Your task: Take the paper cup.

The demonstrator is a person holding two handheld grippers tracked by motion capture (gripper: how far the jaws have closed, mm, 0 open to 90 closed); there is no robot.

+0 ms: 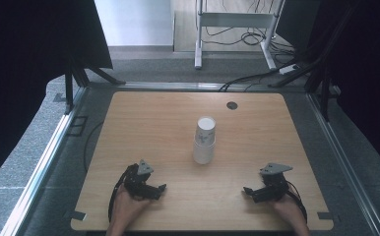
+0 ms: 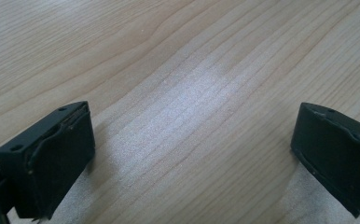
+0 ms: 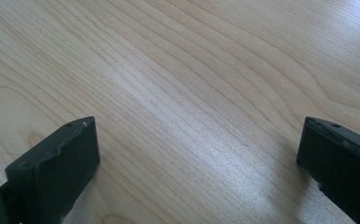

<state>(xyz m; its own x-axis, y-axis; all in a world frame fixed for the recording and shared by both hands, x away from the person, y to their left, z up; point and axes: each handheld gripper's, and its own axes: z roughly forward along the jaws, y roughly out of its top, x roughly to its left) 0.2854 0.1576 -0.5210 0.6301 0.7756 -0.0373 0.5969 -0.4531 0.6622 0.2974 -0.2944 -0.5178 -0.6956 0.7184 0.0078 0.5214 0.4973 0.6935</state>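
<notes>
A stack of white paper cups [image 1: 204,139] stands upside down near the middle of the wooden table [image 1: 148,123]. My left gripper [image 1: 159,190] rests at the front left of the table, held by a hand, its jaws pointing right toward the centre. It is open [image 2: 192,149], with bare wood between the jaws. My right gripper [image 1: 248,191] sits at the front right, jaws pointing left. It too is open [image 3: 197,158] over bare wood. Both grippers lie well in front of the cups, one to each side.
A small dark round grommet [image 1: 232,105] sits in the table's far right part. Metal rails [image 1: 55,142] run along both sides of the table. Beyond the far edge are cables [image 1: 247,78] and a white stand [image 1: 235,22] on the floor.
</notes>
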